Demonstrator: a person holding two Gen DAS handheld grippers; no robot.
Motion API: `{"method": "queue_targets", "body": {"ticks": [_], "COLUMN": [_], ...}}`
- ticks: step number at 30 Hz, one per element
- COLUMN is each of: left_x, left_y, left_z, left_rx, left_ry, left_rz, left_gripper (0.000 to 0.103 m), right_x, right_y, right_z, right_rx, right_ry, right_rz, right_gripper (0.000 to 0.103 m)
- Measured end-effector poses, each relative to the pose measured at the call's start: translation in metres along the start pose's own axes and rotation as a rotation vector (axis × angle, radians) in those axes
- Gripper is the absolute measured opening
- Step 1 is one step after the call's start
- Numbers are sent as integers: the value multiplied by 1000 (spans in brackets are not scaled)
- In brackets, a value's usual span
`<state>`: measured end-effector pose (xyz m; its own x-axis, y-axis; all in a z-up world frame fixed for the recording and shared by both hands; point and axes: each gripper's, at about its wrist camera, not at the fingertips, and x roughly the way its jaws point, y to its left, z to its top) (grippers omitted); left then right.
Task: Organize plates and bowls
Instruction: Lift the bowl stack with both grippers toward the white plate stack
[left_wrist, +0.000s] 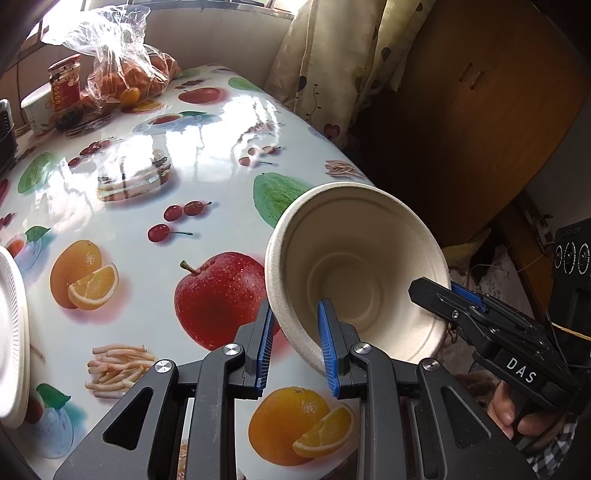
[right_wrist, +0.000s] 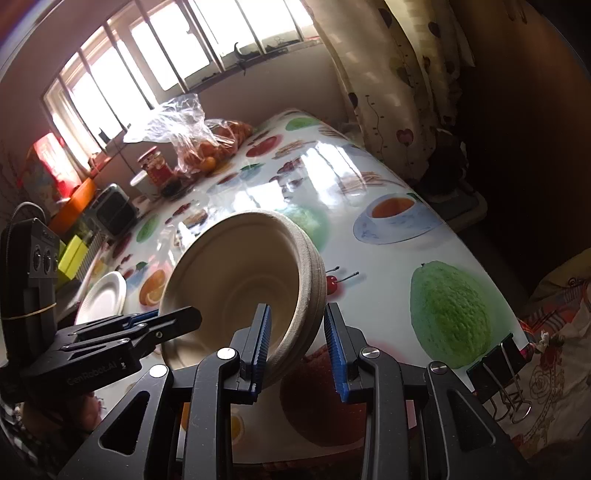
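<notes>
My left tongs (left_wrist: 297, 347) are clamped on the near rim of the beige moulded-fibre bowl (left_wrist: 354, 266), one blue ribbed pad (left_wrist: 328, 345) inside the wall, the other outside it. My right tongs (right_wrist: 297, 343) sit at the opposite side of the same rim: the left pad (right_wrist: 261, 341) presses the inner wall, while the right pad stands a little clear of the outer wall, so I can't say whether that grip is closed on it. From the right wrist view the rim shows stacked ridges, possibly more than one bowl nested, hard to tell. The bowl is up off the surface, tipped on its side with its mouth facing me, held between both tools above the glossy fruit-print tablecloth (left_wrist: 147, 206), over the printed red apple near the table's edge. Further out to the left lies a white ridged disposable plate (right_wrist: 105, 295). At the far end, a clear plastic bag of oranges (left_wrist: 122, 70) beside a red-labelled jar (left_wrist: 65, 83) and a white cup (left_wrist: 37, 109), under the barred window (right_wrist: 147, 48)
</notes>
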<state>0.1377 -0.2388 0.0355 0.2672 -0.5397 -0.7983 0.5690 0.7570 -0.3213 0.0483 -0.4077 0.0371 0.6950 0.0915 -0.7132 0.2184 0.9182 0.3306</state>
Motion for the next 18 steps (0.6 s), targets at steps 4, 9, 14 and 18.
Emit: {"method": "queue_targets", "body": {"ticks": [4, 9, 14, 18], "left_x": [-6, -11, -17, -23], "left_y": [2, 6, 11, 16], "left_z": [-1, -2, -3, -4], "left_rx": [-5, -11, -19, -31], "left_ry": [-7, -17, -30, -40], "left_rz": [7, 15, 28, 40], "left_gripper": [25, 25, 25, 25], "right_x": [-1, -1, 1, 3], "right_y": [6, 13, 20, 28], "right_z": [0, 1, 2, 3], "right_rx": [-10, -20, -27, -39], "right_ry": [-1, -3, -4, -1], "right_rz": [1, 7, 16, 27], "right_gripper": [29, 29, 29, 29]}}
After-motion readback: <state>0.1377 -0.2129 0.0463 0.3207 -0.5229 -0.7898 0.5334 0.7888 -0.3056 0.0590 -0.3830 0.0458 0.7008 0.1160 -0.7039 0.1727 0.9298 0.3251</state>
